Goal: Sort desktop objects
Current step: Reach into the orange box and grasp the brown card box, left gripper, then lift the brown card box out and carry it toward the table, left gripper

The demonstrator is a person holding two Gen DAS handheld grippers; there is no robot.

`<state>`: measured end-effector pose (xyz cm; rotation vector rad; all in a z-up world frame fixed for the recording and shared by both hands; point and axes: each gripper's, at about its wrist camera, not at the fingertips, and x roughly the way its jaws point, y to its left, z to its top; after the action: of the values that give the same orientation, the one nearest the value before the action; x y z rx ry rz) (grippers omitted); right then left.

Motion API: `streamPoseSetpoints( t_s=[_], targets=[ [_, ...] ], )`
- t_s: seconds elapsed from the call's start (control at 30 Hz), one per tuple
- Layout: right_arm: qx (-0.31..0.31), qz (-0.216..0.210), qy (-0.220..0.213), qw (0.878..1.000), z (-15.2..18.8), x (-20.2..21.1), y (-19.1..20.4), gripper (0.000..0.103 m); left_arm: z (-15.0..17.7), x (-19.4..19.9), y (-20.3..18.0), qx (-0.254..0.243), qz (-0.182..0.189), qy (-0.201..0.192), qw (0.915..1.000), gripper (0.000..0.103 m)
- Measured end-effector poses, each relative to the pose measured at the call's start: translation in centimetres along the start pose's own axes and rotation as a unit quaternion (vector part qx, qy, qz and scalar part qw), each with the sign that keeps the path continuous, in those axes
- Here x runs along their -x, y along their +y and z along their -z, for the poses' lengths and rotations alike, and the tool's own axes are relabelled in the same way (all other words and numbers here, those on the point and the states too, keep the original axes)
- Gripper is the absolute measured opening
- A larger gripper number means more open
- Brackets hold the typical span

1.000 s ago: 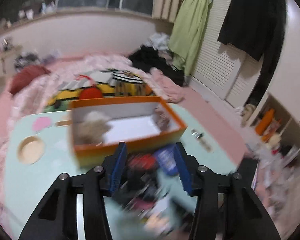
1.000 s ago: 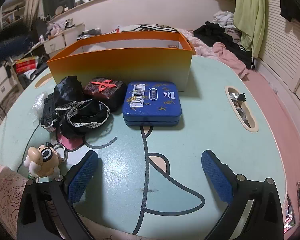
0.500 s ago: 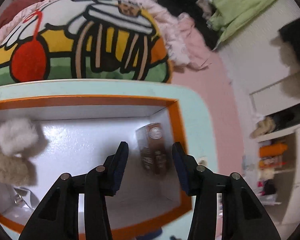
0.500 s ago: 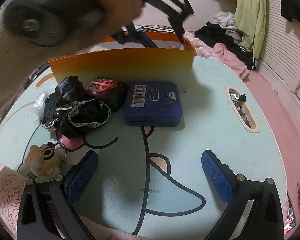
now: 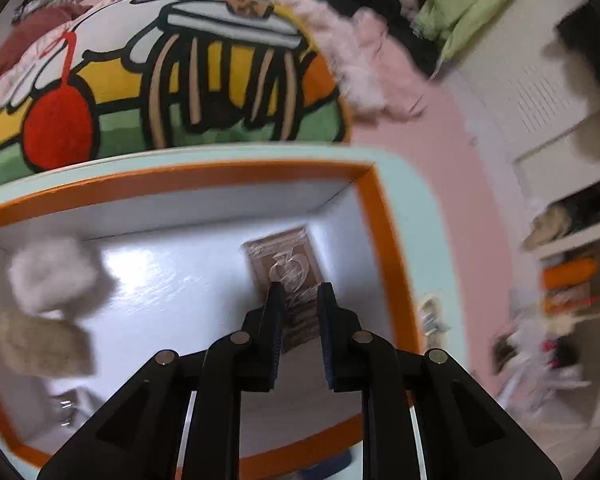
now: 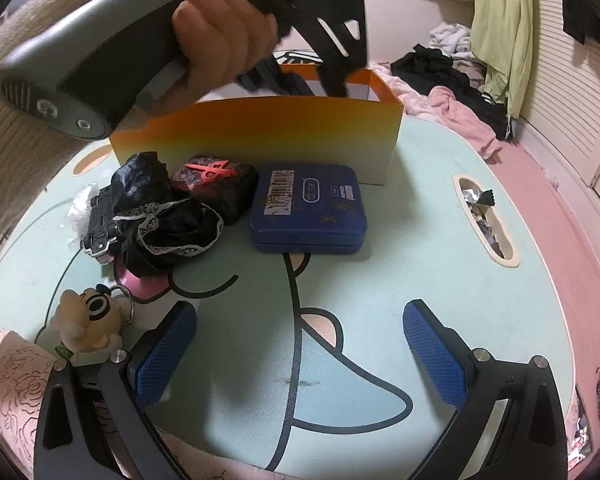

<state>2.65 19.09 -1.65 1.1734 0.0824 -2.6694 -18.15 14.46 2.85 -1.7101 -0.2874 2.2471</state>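
Note:
My left gripper (image 5: pixel 299 294) reaches down into the orange box (image 5: pixel 384 232), its jaws narrowed around a brown wrapped packet (image 5: pixel 290 276) that lies on the box's white floor at the right end. The left gripper body also shows over the box (image 6: pixel 256 136) in the right wrist view (image 6: pixel 320 40). My right gripper (image 6: pixel 300 336) is open and empty above the mint table (image 6: pixel 400 248). In front of the box lie a blue tin (image 6: pixel 308 208), a dark red pouch (image 6: pixel 214 178), black lace cloth (image 6: pixel 168 228) and a plush keychain (image 6: pixel 90 318).
Two fluffy balls, white (image 5: pixel 54 272) and tan (image 5: pixel 40 344), lie at the left end of the box. A slot in the table (image 6: pixel 486 220) holds foil scraps. A colourful cushion (image 5: pixel 160 80) lies behind the table. Clothes (image 6: pixel 452 76) are piled on the pink floor.
My left gripper swung from the table items to over the box, went down inside it, and its jaws narrowed around the brown packet. The right gripper has stayed still.

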Motion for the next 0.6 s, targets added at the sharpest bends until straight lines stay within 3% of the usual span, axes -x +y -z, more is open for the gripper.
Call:
streamPoseSetpoints(
  t_s=[0.07, 0.1, 0.27, 0.37, 0.6],
  targets=[
    [0.000, 0.001, 0.001, 1.000, 0.0, 0.0, 0.0, 0.103, 0.2, 0.0, -0.5, -0.016, -0.009, -0.008, 0.9998, 0.012],
    [0.000, 0.001, 0.001, 1.000, 0.0, -0.1, 0.0, 0.103, 0.3, 0.0, -0.8, -0.027, -0.017, -0.008, 0.9995, 0.000],
    [0.000, 0.001, 0.001, 1.000, -0.2, -0.2, 0.1, 0.103, 1.1, 0.8, 0.5, -0.020, 0.034, -0.013, 0.9991, 0.000],
    [0.001, 0.001, 0.001, 1.000, -0.2, -0.2, 0.1, 0.103, 1.5, 3.4, 1.9, -0.017, 0.070, -0.043, 0.9965, 0.000],
    [0.000, 0.001, 0.001, 1.000, -0.2, -0.3, 0.2, 0.103, 8.1, 13.4, 4.9, -0.056, 0.158, -0.127, 0.9776, 0.000]
  ],
)
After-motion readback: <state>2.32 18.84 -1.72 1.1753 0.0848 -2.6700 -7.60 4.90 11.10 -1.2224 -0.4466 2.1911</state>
